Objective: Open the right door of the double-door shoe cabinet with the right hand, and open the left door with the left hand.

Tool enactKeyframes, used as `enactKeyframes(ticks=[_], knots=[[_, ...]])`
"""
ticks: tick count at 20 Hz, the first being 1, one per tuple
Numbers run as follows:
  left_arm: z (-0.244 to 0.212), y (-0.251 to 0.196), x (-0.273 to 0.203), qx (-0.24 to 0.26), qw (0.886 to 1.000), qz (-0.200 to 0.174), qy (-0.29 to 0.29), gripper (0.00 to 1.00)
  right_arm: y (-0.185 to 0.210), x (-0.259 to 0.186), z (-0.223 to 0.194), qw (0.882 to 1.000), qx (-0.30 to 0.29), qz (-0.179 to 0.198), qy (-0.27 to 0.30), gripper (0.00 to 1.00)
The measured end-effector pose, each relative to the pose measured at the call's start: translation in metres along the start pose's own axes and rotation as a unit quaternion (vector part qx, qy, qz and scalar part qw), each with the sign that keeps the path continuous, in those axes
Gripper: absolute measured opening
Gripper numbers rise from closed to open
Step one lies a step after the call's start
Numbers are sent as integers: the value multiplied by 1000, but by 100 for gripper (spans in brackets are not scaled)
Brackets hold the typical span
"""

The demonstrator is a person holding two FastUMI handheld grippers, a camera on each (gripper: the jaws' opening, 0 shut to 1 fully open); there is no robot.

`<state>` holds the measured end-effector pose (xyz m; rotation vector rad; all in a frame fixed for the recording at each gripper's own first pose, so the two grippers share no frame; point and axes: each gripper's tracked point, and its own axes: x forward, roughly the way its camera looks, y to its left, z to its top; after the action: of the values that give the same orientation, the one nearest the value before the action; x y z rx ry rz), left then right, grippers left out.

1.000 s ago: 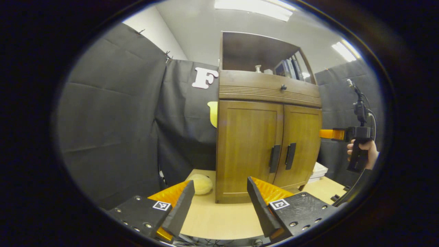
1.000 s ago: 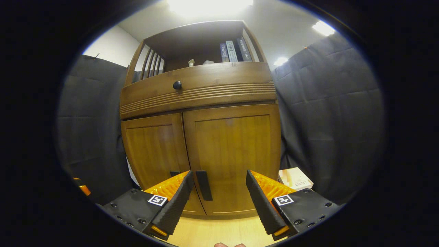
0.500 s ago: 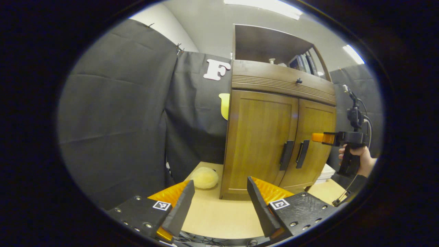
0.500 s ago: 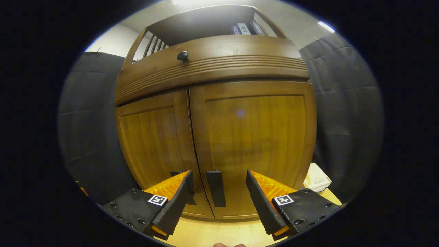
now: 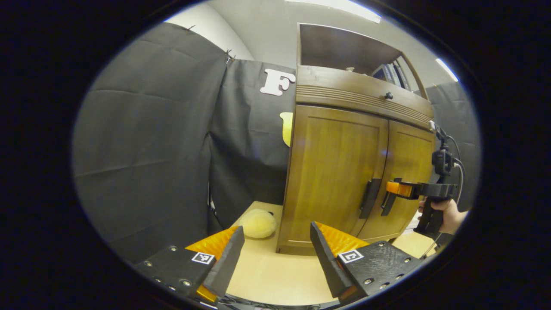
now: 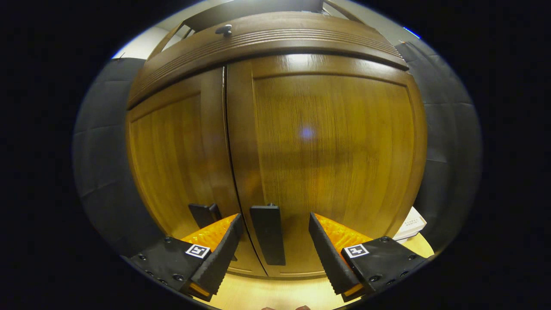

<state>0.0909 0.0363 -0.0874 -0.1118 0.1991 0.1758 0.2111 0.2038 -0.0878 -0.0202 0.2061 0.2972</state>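
The wooden shoe cabinet (image 5: pixel 340 107) stands on a light table with both doors closed. In the right gripper view the right door (image 6: pixel 335 142) is very close. Its dark vertical handle (image 6: pixel 267 234) stands between the spread fingers of my open right gripper (image 6: pixel 275 221), and neither finger touches it. The left door's handle (image 6: pixel 204 214) is just left of it. In the left gripper view my left gripper (image 5: pixel 275 228) is open and empty, well short of the left door (image 5: pixel 335 172) and its handle (image 5: pixel 370 198). The right gripper (image 5: pixel 398 188), held by a hand (image 5: pixel 447 213), reaches the right handle (image 5: pixel 389 203).
A yellow plush lump (image 5: pixel 258 223) lies on the table (image 5: pixel 275 271) by the cabinet's left side. A white box (image 6: pixel 411 224) sits right of the cabinet. Black cloth walls surround the booth. A drawer with a round knob (image 5: pixel 388 95) tops the doors.
My right gripper has moved in toward the cabinet until the right handle stands between its fingers. The left gripper has drifted closer, and the cabinet has shifted right in its view.
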Motion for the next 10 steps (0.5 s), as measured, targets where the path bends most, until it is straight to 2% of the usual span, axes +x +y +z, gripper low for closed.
enactKeyframes(ticks=[1,4,8,10], knots=[[1,-3,5,0,1000,-2,2,90,0,1,0,1000,1,-1,3,95],[5,-13,12,9,1000,-7,3,89,-3,12,2,1000,11,-10,14,97],[15,-28,26,21,1000,-18,1,89,7,14,-3,1000,5,7,16,63],[20,-36,24,24,999,-24,-2,90,13,15,-3,1000,-1,-2,15,46]])
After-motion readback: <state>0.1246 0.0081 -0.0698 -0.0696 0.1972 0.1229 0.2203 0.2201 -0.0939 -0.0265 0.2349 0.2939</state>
